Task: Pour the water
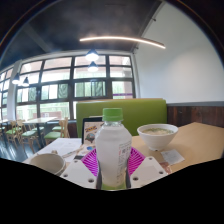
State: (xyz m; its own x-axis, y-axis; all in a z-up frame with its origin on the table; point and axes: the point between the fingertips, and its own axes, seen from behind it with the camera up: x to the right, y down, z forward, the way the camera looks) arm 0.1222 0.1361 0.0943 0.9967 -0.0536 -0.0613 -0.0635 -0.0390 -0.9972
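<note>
Bottle (113, 150), clear plastic with green cap on (likely light, slippery, crushable), clamped mid-body by gripper (112, 163) pads; bowl (157, 135) stands beyond.

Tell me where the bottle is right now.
In the gripper view, the bottle stands upright between the gripper fingers, on the table, with the white bowl beyond it.

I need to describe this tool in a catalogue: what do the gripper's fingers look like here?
The gripper has two fingers that spread outward. Each finger is pale, white to grey, with dark markings on its outer face. The inner faces carry magenta pads with a ribbed, striped texture. No cables, hand or sleeve show in this view.
</note>
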